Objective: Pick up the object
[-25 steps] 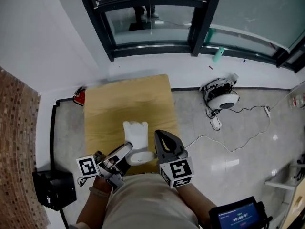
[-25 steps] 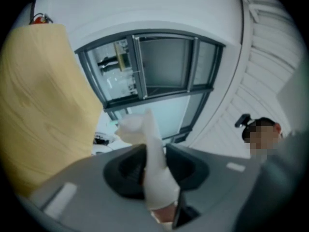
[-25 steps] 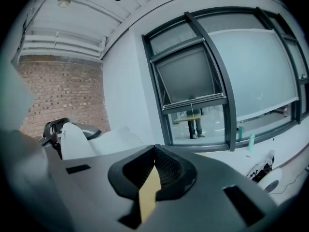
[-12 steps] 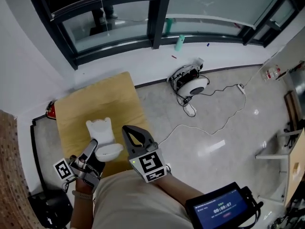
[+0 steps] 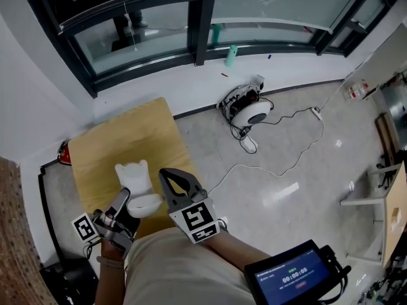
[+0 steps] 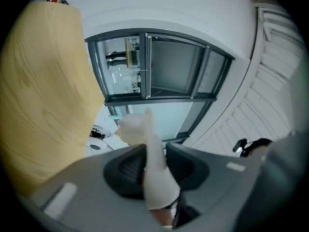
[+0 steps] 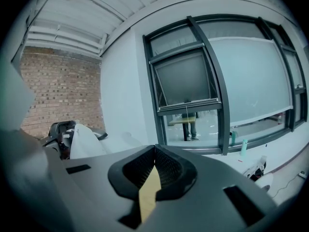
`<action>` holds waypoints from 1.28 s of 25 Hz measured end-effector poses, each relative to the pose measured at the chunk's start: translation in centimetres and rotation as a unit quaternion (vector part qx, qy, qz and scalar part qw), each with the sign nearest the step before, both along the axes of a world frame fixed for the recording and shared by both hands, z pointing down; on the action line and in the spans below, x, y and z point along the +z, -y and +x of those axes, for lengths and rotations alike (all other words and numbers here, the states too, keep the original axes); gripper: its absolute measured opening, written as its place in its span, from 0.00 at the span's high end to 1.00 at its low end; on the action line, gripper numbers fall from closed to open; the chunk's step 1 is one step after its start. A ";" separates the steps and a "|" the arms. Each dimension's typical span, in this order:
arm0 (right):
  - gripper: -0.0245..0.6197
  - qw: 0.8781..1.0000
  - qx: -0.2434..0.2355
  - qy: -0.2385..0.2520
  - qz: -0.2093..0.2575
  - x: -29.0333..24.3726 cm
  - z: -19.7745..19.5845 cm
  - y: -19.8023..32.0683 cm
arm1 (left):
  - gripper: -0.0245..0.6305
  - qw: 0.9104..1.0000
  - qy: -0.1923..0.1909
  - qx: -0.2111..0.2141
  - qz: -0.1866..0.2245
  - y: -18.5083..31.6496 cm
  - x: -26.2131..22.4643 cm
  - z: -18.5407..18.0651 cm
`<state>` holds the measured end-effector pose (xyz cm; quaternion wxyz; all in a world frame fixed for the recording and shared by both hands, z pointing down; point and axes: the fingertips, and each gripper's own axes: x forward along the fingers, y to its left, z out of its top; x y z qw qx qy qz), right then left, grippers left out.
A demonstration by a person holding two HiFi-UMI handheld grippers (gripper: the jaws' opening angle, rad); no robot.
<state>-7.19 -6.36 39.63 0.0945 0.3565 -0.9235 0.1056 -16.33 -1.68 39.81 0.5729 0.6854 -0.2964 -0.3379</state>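
Grippers number two: the left gripper (image 6: 154, 153) has its jaws clamped on the one white object (image 6: 155, 180), holding it over the near end of the single wooden table (image 5: 121, 138); the right gripper (image 5: 168, 176) hovers just beside, jaws closed tip to tip on nothing. Table's far half lies bare; past its right edge, grey floor (image 5: 299, 145) spreads wide, with one round white device (image 5: 251, 112) well apart.

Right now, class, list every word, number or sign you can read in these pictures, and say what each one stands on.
"00:00:08" on the dark screen, bottom right of the head view; last digit uncertain.
Smaller print on that screen: too small to read.
Left marker cube and right marker cube: black-and-white square patterns, no letters.
Both gripper views: no text.
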 end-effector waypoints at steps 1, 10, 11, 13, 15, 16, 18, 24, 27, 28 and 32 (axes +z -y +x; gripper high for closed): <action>0.95 1.000 0.000 -0.001 0.000 0.0 0.0 0.0 | 0.77 1.000 0.002 0.002 -0.001 0.0 0.1 0.0; 0.95 1.000 0.004 -0.001 0.002 0.1 0.4 0.1 | 0.77 1.000 0.001 -0.004 -0.001 0.2 0.3 -0.6; 0.95 1.000 0.004 -0.002 0.003 0.1 0.4 0.1 | 0.77 1.000 0.000 -0.002 -0.002 0.2 0.3 -0.6; 0.95 1.000 0.004 -0.003 0.004 0.1 0.5 0.2 | 0.77 1.000 -0.002 0.002 -0.006 0.3 0.5 -0.4; 0.95 1.000 0.003 -0.006 0.005 0.2 0.5 0.2 | 0.77 1.000 -0.003 0.007 -0.008 0.3 0.7 -0.2; 0.95 1.000 0.003 -0.007 0.006 0.2 0.5 0.2 | 0.77 1.000 -0.004 0.009 -0.008 0.4 0.7 -0.1; 0.95 1.000 0.004 -0.010 0.008 0.1 0.5 0.2 | 0.77 1.000 -0.005 0.011 -0.007 0.4 0.6 0.0; 0.95 1.000 0.008 -0.008 0.003 0.3 0.6 0.1 | 0.77 1.000 -0.005 0.014 -0.012 0.4 0.7 -0.1; 0.95 1.000 0.009 -0.008 -0.001 0.5 0.7 0.0 | 0.77 1.000 -0.005 0.014 -0.017 0.2 1.0 -0.1; 0.95 1.000 0.009 -0.008 -0.002 0.5 0.8 -0.1 | 0.77 1.000 -0.006 0.014 -0.019 0.1 1.1 -0.1; 0.95 1.000 0.006 -0.013 -0.007 0.8 0.7 -0.4 | 0.77 1.000 -0.007 0.012 -0.024 0.0 1.4 -0.2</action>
